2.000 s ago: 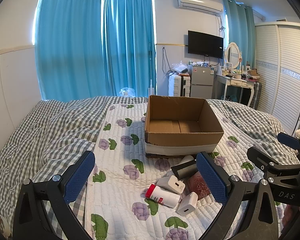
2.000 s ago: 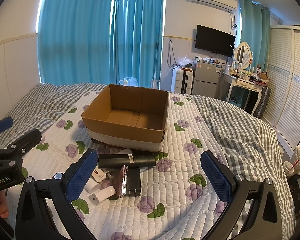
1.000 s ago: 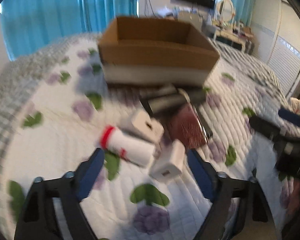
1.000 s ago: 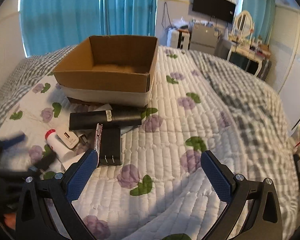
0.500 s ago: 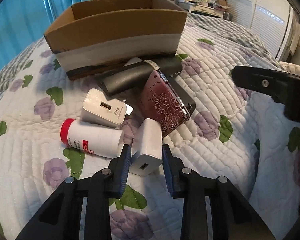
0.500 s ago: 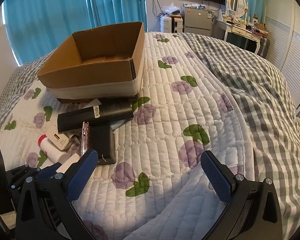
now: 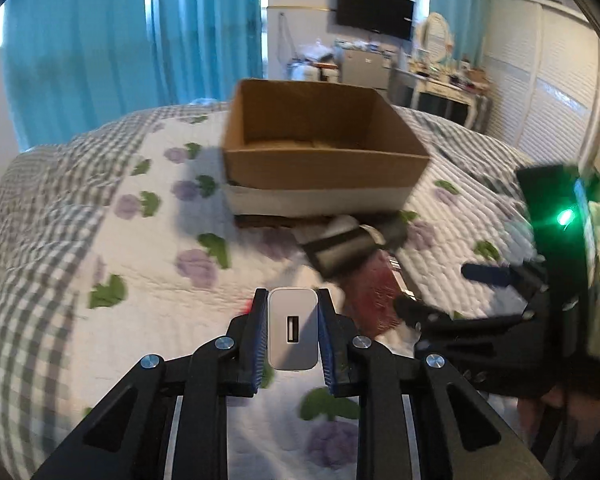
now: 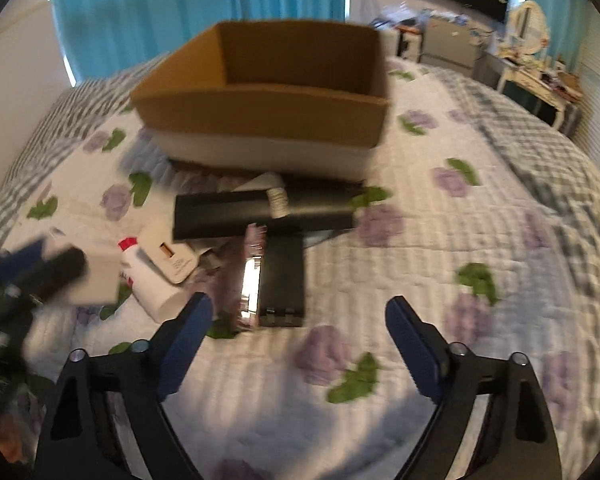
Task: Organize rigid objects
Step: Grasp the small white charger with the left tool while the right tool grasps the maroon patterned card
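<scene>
Left tool (image 7: 292, 330) pinches a smooth white USB charger block (image 7: 292, 332) between ribbed blue pads, raised over the quilted floral bedspread (image 7: 148, 280). Right of it on the bed: a white bottle with red cap (image 8: 152, 280), matte black tube (image 8: 260, 210), embossed maroon case (image 8: 252, 272). Beyond, the corrugated cardboard box (image 8: 268, 76). Right tool (image 8: 298, 320), jaws closing, nothing between them.

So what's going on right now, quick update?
Left gripper shut on white charger, lifted off the quilt. Right gripper closing, nothing between its pads, above the black adapter. Cardboard box ahead, path clear.
</scene>
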### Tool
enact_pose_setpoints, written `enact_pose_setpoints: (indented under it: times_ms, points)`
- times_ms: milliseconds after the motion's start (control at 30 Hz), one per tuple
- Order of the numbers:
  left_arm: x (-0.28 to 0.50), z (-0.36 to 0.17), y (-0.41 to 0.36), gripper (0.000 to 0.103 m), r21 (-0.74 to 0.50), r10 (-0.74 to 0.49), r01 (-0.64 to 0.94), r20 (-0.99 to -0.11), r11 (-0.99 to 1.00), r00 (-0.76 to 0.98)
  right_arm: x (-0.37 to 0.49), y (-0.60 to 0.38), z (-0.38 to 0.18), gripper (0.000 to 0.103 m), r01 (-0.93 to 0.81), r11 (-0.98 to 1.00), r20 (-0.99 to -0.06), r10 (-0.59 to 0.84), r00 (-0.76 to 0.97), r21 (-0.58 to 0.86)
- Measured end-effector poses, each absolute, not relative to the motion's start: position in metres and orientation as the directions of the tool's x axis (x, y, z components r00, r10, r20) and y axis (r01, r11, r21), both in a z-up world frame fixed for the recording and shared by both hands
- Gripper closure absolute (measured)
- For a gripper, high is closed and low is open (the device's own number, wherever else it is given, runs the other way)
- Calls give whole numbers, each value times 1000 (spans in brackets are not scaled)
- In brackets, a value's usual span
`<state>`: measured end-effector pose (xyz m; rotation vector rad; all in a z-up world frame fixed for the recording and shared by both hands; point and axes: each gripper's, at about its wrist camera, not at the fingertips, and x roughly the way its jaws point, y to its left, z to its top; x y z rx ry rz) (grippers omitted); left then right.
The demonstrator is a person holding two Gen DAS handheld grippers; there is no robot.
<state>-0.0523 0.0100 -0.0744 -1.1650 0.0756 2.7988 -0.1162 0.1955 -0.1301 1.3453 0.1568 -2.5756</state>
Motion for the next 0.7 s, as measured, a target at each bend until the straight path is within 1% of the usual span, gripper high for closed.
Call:
enact_pose_setpoints:
  times_ms: [100, 167, 200, 300, 333, 367, 433, 467, 533, 567, 600, 700]
  points:
    - [-56, -80, -3, 80, -7, 59, -78, -721, -997, -691, -124, 175, -141, 25, 292, -956, -839, -181, -513, 28]
    - [-58, -86, -9, 80, -15, 55, -65, -732, -998, -679, -123, 166, -145, 42, 313, -949, -844, -187, -502, 24]
    - [-59, -90, -11, 80, -20, 55, -59, -737, -998, -673, -122, 159, -147, 45, 329, -944, -847, -188, -497, 17]
    - [-60, -96, -18, 80, -39, 61, -49, -747, -998, -662, -120, 147, -150, 61, 346, -938, -845, -190, -499, 6]
    - [-60, -97, -19, 80, -44, 65, -47, -749, -998, -659, -121, 143, -151, 72, 345, -938, -843, -184, -506, -3]
    - [-60, -98, -20, 80, -50, 67, -45, -750, -998, -657, -122, 143, -152, 79, 343, -939, -841, -183, -510, -3]
    - [-60, -99, -23, 80, -56, 68, -38, -753, -998, -655, -127, 142, -156, 84, 336, -942, -845, -175, -504, -5]
    - [-60, -99, -24, 80, -59, 69, -37, -753, -998, -654, -131, 142, -161, 89, 328, -944, -852, -157, -500, -19]
    - [-59, -98, -23, 80, -62, 74, -42, -751, -997, -656, -132, 144, -165, 91, 311, -950, -853, -133, -504, -37]
    - [-57, -97, -22, 80, -61, 75, -44, -750, -997, -658, -131, 146, -163, 93, 307, -951, -850, -143, -508, -23]
    - [-57, -95, -21, 80, -63, 77, -46, -748, -997, -659, -128, 149, -156, 93, 304, -953, -837, -163, -522, -4]
    - [-57, -85, -17, 80, -73, 83, -43, -749, -996, -657, -119, 152, -135, 94, 314, -950, -806, -182, -563, -4]
